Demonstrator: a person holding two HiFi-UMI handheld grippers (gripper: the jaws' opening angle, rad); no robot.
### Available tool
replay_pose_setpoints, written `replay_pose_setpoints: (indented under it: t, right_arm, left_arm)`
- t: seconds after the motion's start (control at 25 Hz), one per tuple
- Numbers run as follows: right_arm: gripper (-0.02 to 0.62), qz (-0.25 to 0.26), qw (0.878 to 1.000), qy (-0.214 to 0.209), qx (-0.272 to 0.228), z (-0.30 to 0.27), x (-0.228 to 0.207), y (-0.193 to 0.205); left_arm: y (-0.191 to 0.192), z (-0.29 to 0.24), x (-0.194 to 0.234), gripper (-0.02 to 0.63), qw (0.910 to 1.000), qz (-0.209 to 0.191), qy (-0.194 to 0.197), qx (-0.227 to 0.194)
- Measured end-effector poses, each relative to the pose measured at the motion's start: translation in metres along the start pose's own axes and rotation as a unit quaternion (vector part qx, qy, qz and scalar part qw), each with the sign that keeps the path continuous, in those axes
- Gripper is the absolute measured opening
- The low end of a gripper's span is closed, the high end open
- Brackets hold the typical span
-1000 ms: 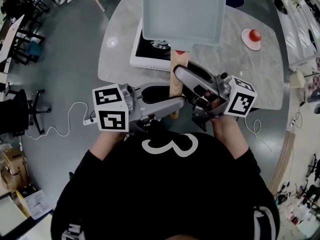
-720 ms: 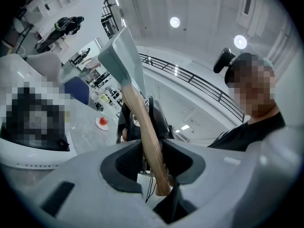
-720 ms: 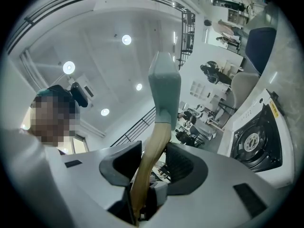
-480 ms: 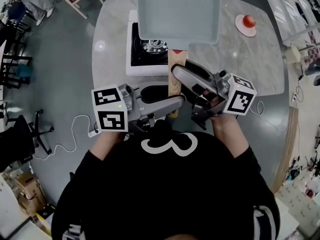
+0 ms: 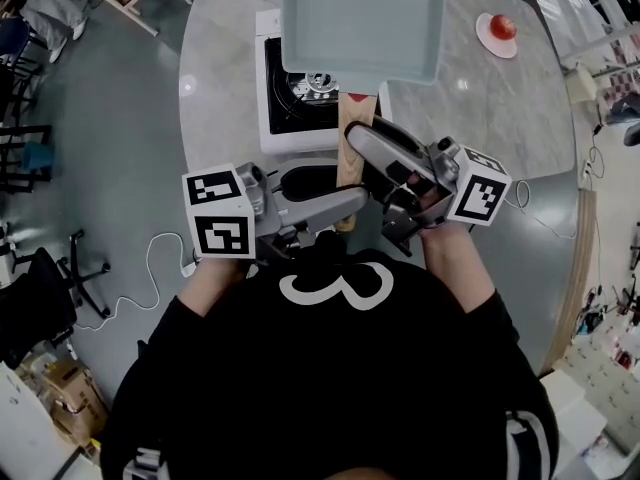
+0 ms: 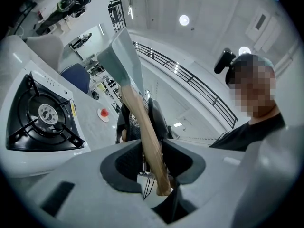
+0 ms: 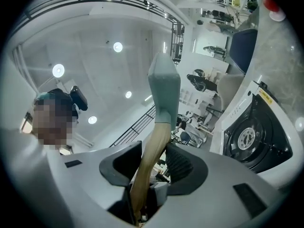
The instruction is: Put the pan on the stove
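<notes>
Pan point(image 5: 362, 23) aloft, not yet on the stove point(image 5: 285, 93).
Left gripper point(image 6: 152, 151) and right gripper point(image 7: 154, 163) jaws both clamp its wooden handle point(image 5: 352, 116); lowering remains.

Person wears a black top point(image 5: 330, 368) with a white figure 3 on the chest. Left gripper point(image 6: 152, 159) and right gripper point(image 7: 153, 163): grey moulded bodies, dark ribbed pads on the fingers point(image 6: 124, 161). Each carries a white cube point(image 5: 220, 213) bearing black square markers.

Marble table point(image 5: 500, 108): stove point(image 5: 275, 103), perhaps a saucer point(image 5: 497, 28)
</notes>
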State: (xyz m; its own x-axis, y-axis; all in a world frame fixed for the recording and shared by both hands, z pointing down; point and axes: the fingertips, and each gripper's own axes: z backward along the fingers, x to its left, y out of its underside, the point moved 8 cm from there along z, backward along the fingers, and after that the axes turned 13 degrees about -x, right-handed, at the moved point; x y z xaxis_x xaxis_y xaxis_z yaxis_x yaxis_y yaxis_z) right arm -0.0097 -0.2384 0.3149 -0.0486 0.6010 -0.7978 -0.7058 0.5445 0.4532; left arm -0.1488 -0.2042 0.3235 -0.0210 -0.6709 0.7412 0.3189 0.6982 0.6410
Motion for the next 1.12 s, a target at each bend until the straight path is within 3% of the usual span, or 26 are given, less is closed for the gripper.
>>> replay_pose_setpoints:
  t: [1.12]
  right_arm:
    - [0.153, -0.083, 0.996, 0.029, 0.032, 0.001, -0.036, 0.025]
  left_arm:
    - [0.021, 0.020, 0.018, 0.149, 0.9954, 0.066, -0.049, -0.049]
